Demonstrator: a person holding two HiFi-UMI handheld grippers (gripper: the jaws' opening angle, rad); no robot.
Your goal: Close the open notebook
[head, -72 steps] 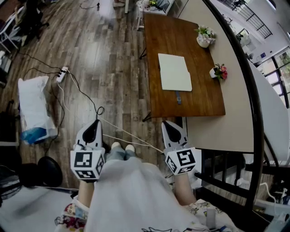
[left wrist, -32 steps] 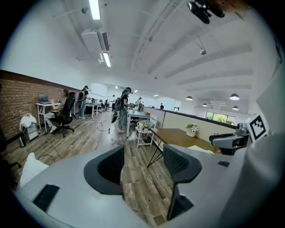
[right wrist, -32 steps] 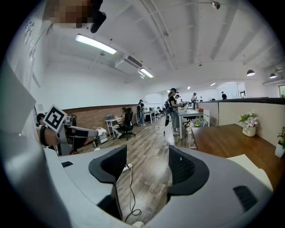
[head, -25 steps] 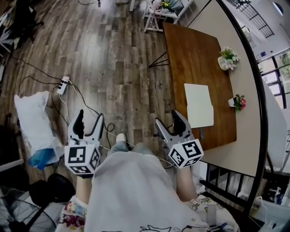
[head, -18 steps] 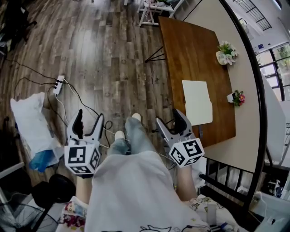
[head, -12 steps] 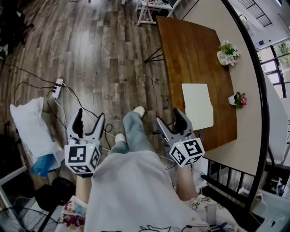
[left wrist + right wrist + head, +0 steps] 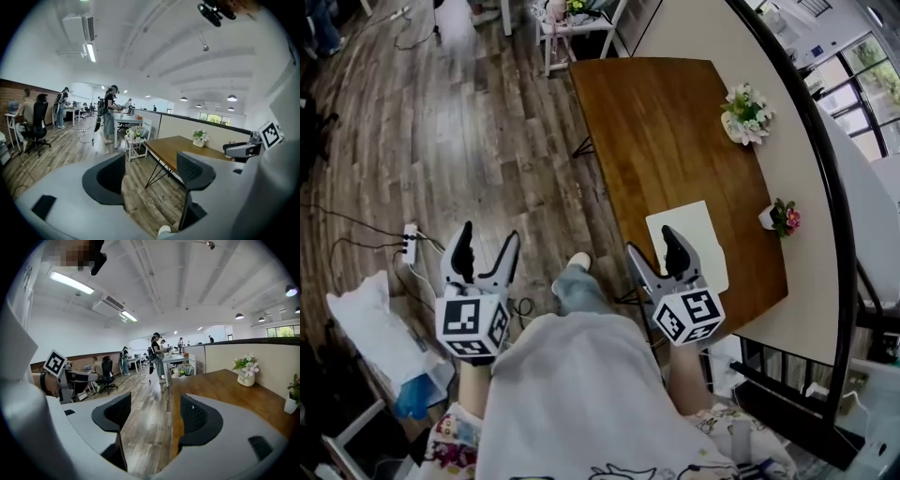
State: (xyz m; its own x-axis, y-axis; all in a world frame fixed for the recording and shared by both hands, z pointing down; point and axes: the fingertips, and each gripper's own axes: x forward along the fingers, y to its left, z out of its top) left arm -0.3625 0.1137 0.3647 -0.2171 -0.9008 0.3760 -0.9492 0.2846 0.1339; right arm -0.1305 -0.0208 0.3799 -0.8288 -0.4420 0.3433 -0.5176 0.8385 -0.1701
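The approach to the bench point(image 7: 656, 122) is judged to be the step in hand; the notebook is not yet reached. The left gripper point(image 7: 490, 248) is held over the wooden floor point(image 7: 487, 141), at 9 o'clock of its partner and well apart from the bench. Its jaws are spread wide and have just been opened further, with nothing between them. The right gripper point(image 7: 654, 251) is held at the bench's near end, its jaws likewise wide, just opened further and empty. The notebook point(image 7: 701, 225) is seen as a flat white sheet on the bench, at 1 o'clock of the right gripper and partly hidden behind it. Which edge is the spine cannot be told.

For a clean close, the free edge of the open cover is best taken lightly, away from the spine, and swung over in one arc. The other half is best steadied by the second gripper, so that the book is not slid along the bench.

On the floor at 8 o'clock of the left gripper, a white bag point(image 7: 380, 333) is seen with something blue in it. At the bench's far side, at 1 o'clock of the notebook, pale flowers are held in a white pot point(image 7: 737, 129). At the notebook's 3 o'clock, red flowers are held in a small pot point(image 7: 767, 217), which is best kept clear of the swing.
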